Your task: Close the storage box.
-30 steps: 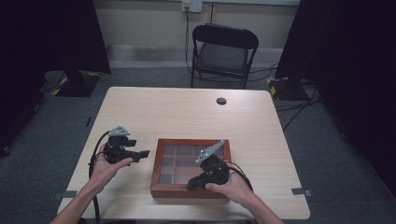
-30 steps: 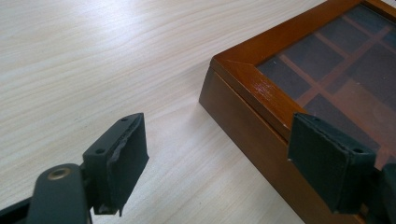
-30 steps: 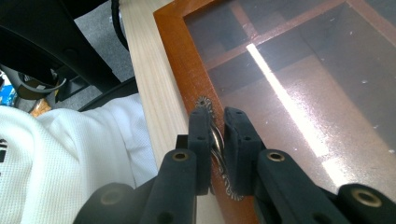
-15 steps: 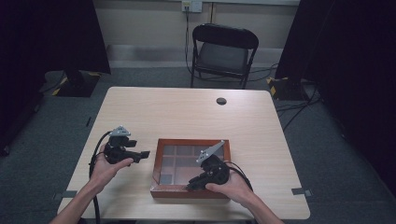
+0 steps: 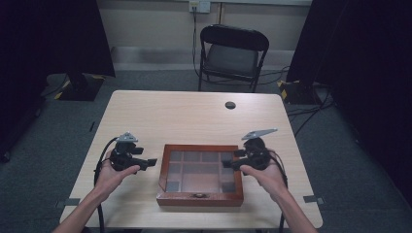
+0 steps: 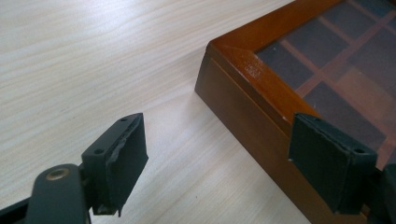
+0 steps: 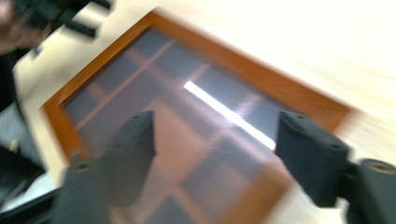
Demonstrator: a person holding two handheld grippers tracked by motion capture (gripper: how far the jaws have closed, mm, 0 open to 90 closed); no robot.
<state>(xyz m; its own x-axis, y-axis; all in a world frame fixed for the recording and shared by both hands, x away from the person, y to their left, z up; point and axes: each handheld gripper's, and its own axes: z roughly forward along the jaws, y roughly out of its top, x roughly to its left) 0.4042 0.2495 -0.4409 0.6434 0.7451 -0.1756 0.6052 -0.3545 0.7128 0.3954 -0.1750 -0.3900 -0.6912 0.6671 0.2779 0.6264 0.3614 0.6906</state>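
Wooden box (image 5: 200, 174), glass-lidded with divided compartments, lid down, on the table (image 5: 194, 116) near the front edge, squarely between both hands, long axis running side to side. Left gripper (image 5: 145, 162) just beside the box's left edge, level and pointing at its corner, jaws apart, nothing between, touching nothing. Right gripper (image 5: 232, 161) at the right rim, reaching in over the lid, jaws just opened wide, empty; nearer of the two.

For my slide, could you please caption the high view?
Two open grippers, left and right, flank a glass-lidded wooden box.
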